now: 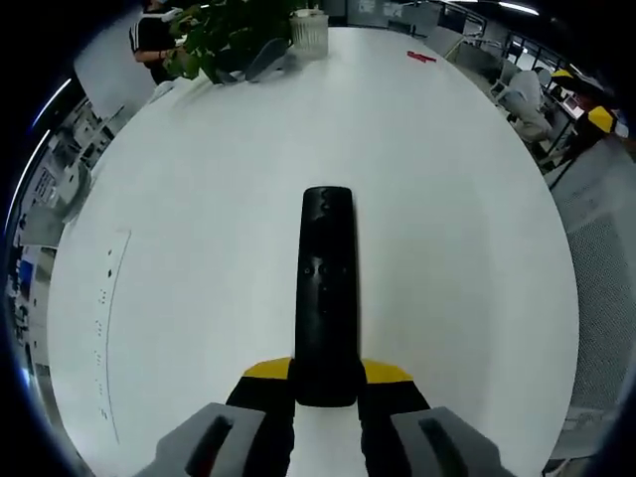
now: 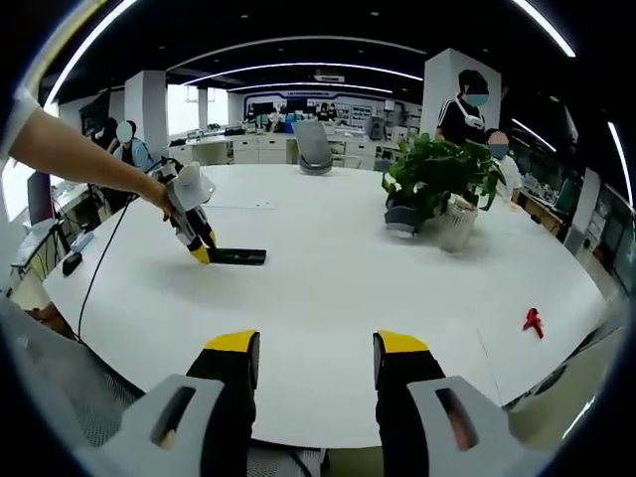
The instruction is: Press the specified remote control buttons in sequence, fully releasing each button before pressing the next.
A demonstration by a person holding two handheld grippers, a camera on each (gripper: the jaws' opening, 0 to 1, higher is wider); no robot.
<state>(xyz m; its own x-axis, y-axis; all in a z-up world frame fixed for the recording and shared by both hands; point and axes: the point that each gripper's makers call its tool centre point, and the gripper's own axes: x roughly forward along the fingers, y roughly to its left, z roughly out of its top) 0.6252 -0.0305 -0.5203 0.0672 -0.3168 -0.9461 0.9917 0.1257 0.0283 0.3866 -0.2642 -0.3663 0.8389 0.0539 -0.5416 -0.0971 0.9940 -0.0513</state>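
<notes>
Steadying the remote [image 1: 326, 288] flat on the desk [image 1: 199, 248] in closed left gripper [image 1: 326, 393] jaws; at 6 o'clock, right gripper [image 2: 316, 363] open, empty, likely next approaching the buttons.

The remote control's [image 1: 326, 293] near end is hidden between the left claw's [image 1: 326, 383] jaws.

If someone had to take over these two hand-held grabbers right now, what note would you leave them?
Left gripper: shut on the near end of the black remote, which lies flat on the white table, buttons up.
Right gripper: open, holding nothing, hanging near the table edge well away from the remote.
Also on the table: a potted plant and a small red object.
Done: remote steadied. I cannot tell whether any button has been pressed.
Left: probably bring the right fingers over and press the buttons one at a time.
</notes>
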